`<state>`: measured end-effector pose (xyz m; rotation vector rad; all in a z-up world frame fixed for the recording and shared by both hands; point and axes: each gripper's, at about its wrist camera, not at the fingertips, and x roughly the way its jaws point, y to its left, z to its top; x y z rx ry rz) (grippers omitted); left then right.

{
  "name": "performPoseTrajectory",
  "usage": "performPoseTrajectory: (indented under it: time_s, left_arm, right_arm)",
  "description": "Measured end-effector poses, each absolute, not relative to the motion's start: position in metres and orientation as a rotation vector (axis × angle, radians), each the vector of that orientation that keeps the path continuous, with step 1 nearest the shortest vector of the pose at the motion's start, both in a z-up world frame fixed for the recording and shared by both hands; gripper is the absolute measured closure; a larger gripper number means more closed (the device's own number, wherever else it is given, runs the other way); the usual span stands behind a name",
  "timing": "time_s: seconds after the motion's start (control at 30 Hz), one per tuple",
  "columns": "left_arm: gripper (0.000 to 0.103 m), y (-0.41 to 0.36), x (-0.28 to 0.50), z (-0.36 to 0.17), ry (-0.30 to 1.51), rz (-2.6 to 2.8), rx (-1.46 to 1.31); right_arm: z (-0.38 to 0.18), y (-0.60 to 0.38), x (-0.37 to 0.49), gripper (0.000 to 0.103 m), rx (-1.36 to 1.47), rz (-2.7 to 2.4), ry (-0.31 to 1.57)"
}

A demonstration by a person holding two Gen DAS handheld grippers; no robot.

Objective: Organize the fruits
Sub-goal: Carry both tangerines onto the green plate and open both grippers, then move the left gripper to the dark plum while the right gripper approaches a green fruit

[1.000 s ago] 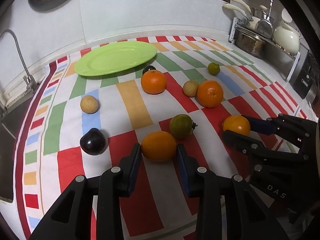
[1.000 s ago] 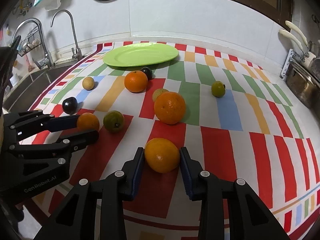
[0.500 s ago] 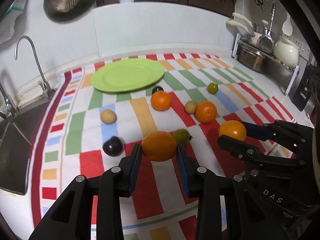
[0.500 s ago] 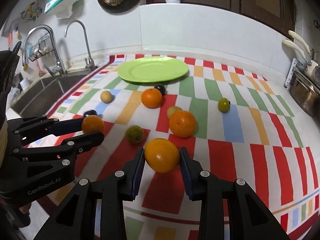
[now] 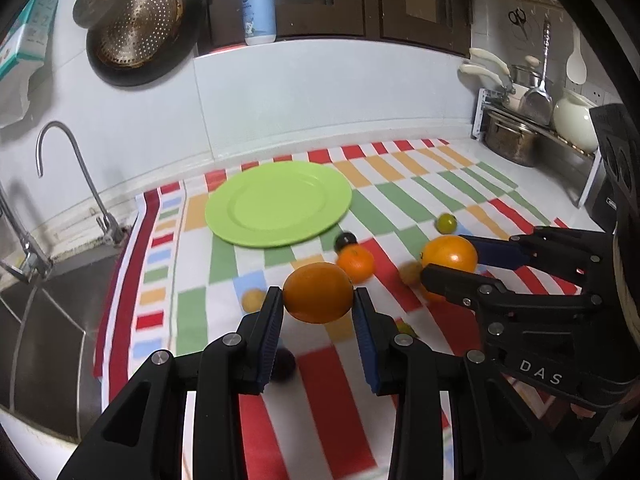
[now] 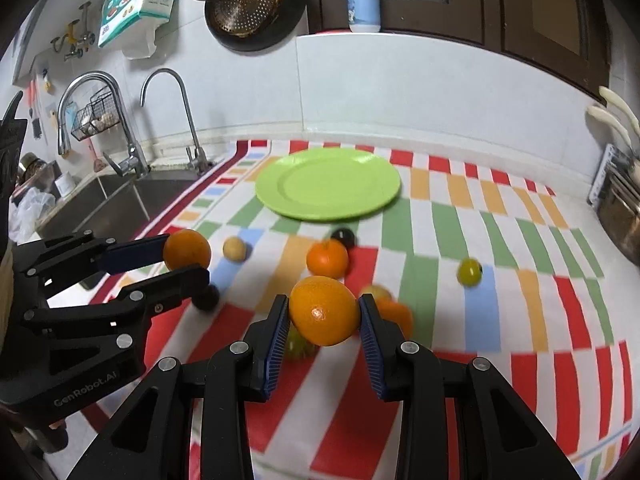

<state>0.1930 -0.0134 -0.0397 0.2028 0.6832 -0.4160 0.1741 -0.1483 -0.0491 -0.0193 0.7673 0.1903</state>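
My left gripper (image 5: 318,308) is shut on an orange (image 5: 319,293) and holds it above the striped cloth. My right gripper (image 6: 324,316) is shut on another orange (image 6: 324,310), also lifted. Each gripper shows in the other's view: the right one (image 5: 450,262) and the left one (image 6: 188,256). An empty green plate (image 5: 279,203) (image 6: 328,184) lies at the back of the cloth. On the cloth lie an orange (image 6: 327,258), a dark plum (image 6: 343,237), a tan fruit (image 6: 234,249), a small green citrus (image 6: 469,272) and others partly hidden behind the fingers.
A sink (image 6: 100,200) with two taps (image 6: 176,116) lies left of the cloth. A rack with pots (image 5: 516,140) and a white kettle (image 5: 574,120) stands at the right. A colander (image 5: 136,26) hangs on the back wall.
Both grippers have risen with their oranges, off the cloth and higher above it. The plate and loose fruit now look farther below.
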Motion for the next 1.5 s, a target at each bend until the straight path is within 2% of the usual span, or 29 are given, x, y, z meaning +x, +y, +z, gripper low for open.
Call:
performPoseTrajectory:
  time_s: [0.47,0.83,1.17,1.27,1.3,1.33,1.4,1.5]
  left_arm:
    - [0.068,-0.002,0.296,-0.035,0.708,-0.441,0.218]
    - [0.068,0.0,0.388,-0.064,0.815,-0.492,0.252]
    - [0.068,-0.003,0.413,-0.089,0.876,-0.552,0.28]
    - [0.06,-0.001,0.408,-0.084,0.85,-0.529,0.296]
    - [0.059,0.001,0.406,-0.082,0.843,-0.519,0.298]
    - [0.059,0.003,0.402,-0.079,0.838,-0.507,0.296]
    - [0.058,0.007,0.394,-0.073,0.834,-0.478,0.29]
    - [0.048,0.015,0.374,-0.059,0.808,-0.434,0.258]
  right_arm:
    - [-0.042,-0.133,0.284,0.067,-0.04,0.204,0.784]
    - [-0.079,-0.131,0.378,0.067,-0.007,0.152,0.913]
    - [-0.106,-0.129,0.407,0.067,0.004,0.11,0.979]
    - [-0.106,-0.13,0.406,0.064,0.021,0.097,0.974]
    - [-0.105,-0.13,0.404,0.058,0.027,0.086,0.967]
    - [-0.103,-0.131,0.403,0.056,0.031,0.085,0.962]
    - [-0.098,-0.134,0.395,0.056,0.037,0.085,0.952]
    - [-0.085,-0.136,0.377,0.056,0.025,0.084,0.91]
